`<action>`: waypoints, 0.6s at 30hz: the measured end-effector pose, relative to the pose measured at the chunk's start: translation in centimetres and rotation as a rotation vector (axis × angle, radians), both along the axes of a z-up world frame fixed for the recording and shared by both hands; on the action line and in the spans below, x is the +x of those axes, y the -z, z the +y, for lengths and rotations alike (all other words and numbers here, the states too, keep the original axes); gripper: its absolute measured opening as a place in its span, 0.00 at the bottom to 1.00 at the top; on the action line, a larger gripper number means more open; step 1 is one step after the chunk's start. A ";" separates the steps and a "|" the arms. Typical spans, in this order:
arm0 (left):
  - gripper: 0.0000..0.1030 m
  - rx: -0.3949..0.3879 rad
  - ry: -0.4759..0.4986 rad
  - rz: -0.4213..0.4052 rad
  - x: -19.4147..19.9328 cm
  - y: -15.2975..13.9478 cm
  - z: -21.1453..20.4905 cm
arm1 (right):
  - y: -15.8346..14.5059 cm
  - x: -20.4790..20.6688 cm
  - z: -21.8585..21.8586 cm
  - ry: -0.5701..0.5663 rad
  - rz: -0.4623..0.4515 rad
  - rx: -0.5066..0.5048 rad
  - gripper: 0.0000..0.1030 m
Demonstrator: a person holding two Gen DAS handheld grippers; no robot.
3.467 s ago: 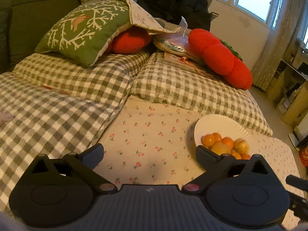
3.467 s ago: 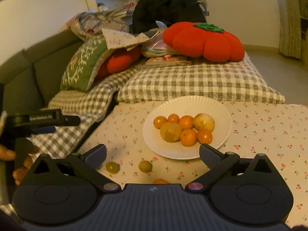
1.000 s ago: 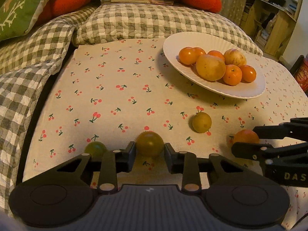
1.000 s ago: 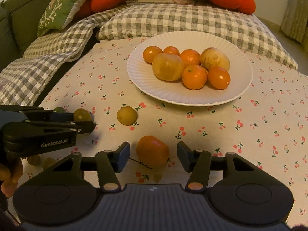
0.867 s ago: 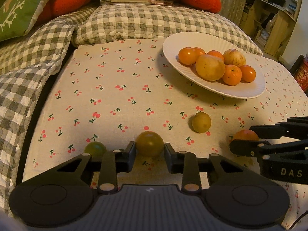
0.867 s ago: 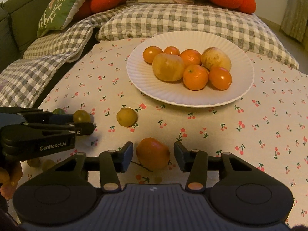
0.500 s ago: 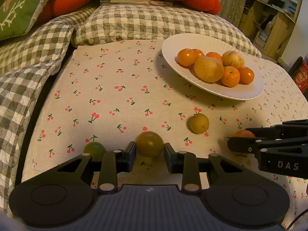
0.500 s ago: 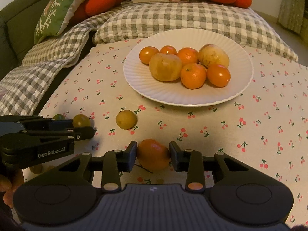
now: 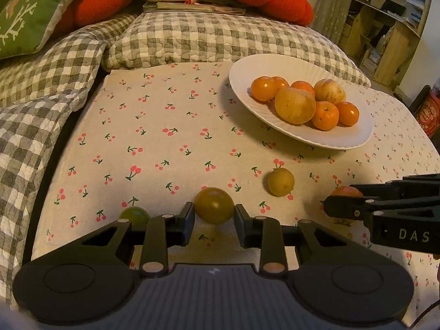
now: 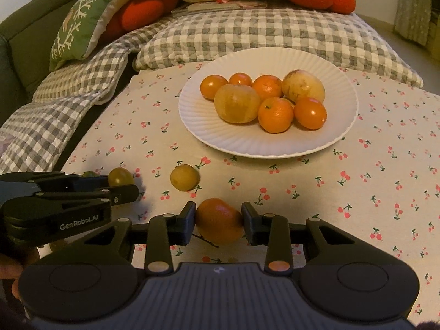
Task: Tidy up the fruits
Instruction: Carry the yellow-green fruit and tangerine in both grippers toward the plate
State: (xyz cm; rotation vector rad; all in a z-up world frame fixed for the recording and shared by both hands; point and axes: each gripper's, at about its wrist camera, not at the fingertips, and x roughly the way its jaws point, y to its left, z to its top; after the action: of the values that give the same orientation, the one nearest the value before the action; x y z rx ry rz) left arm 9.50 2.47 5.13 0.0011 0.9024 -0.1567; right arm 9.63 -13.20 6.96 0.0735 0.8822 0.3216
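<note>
Leftmost, a small green fruit [image 9: 134,214] is seen on the cherry-print cloth [image 9: 165,126]. Beside it, an olive-green fruit [image 9: 214,205] is clamped between the nearly closed fingers of the left gripper [image 9: 214,217], marked "GenRobot.AI". A yellow fruit [image 9: 281,181] lies loose between. Further right, an orange fruit [image 10: 219,220] is pinched by the right gripper [image 10: 219,224], marked "DAS". Behind, seven fruits are held on the white plate [image 10: 341,126].

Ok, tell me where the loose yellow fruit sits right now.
The yellow fruit lies loose on the cherry-print cloth, just before the white plate, between the two gripped fruits.
</note>
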 end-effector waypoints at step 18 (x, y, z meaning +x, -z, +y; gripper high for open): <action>0.23 -0.053 -0.003 -0.031 -0.6 -1.0 0.1 | -1.1 -0.4 -0.8 0.024 -0.041 0.039 0.32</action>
State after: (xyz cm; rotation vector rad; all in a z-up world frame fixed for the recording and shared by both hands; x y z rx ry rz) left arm 8.90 2.61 6.14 -0.0475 0.8667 -0.1772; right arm 9.25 -14.04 8.07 0.1126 0.8337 0.3172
